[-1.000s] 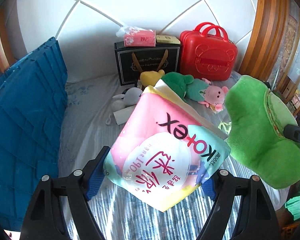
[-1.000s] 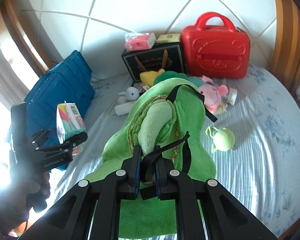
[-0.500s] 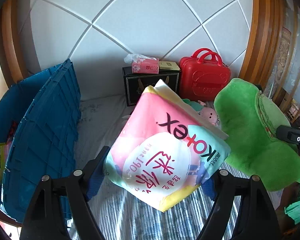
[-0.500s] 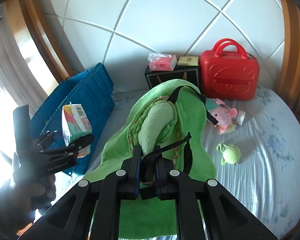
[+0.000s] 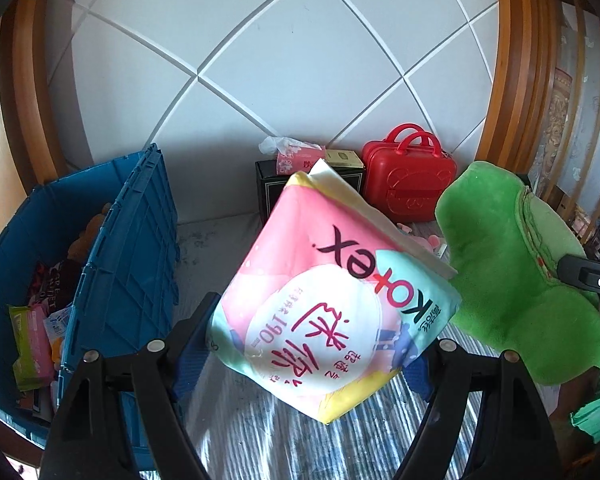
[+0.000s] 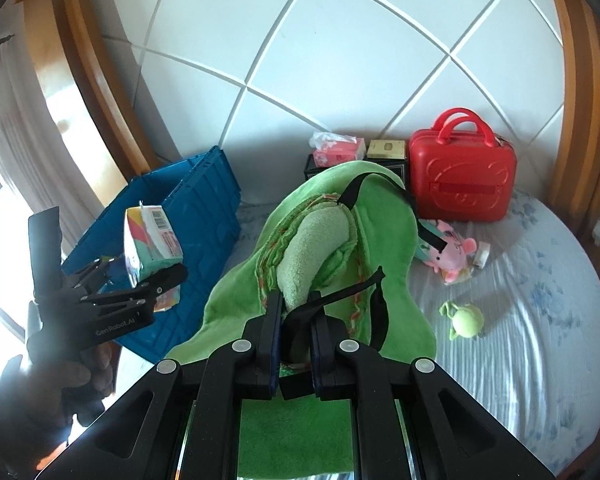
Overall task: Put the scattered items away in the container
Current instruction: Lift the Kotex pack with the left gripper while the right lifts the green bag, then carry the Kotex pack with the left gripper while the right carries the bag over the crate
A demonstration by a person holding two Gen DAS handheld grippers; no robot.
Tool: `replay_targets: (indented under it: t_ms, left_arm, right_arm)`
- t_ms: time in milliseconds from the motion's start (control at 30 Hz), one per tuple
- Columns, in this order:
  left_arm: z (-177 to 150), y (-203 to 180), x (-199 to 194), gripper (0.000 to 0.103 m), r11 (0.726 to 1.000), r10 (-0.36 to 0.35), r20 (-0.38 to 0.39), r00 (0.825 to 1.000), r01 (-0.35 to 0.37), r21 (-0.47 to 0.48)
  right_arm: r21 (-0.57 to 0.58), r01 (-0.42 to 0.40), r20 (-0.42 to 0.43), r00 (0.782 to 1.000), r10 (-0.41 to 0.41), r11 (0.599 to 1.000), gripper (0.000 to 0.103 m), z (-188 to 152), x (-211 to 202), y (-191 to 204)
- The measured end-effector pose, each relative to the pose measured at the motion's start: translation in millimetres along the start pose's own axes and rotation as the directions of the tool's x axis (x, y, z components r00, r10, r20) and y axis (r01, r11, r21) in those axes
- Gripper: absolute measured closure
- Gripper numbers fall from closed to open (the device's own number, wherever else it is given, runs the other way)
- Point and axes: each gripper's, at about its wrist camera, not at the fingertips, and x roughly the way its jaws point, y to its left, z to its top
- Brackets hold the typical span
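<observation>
Both claws have risen since the earlier frames, so the headboard fills more of each view and the open inside of the blue crate now shows in the left wrist view.

The left claw stands wide, its blue pads pressed on the two sides of a pink, white and teal Kotex pack, which it holds tilted above the bed. The right claw is closed narrow, pinching the pale green inner pad and a black strap of a green plush cushion that drapes around and below its fingers. In the left wrist view the cushion hangs just right of the pack.

The blue crate sits at the bed's left edge, lid flap upright, with packets and a brown plush toy inside. The striped bed sheet lies under both claws.

On the bed toward the headboard lie a pink plush toy and, nearer, a small green frog toy, well apart from the crate. Against the white padded headboard stand a red suitcase and a black gift box, the latter topped by a pink tissue pack and a small tan box.
</observation>
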Motion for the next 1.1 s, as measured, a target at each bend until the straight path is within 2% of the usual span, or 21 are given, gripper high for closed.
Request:
replay_targets:
  t_ms: [367,1100]
  left_arm:
    - [12,42,-19,0.023,1.000,-0.018,0.036,0.999,0.018,-0.010]
    - [27,94,-51,0.023,0.997,-0.041,0.107,0.993,0.048,-0.059]
  right_arm:
    - [0.005,0.001,0.026,1.000,-0.001,1.000,0.092,7,1,39]
    - [-0.018,0.007,0.056,0.998,-0.006,1.000,0.092,22,2,90]
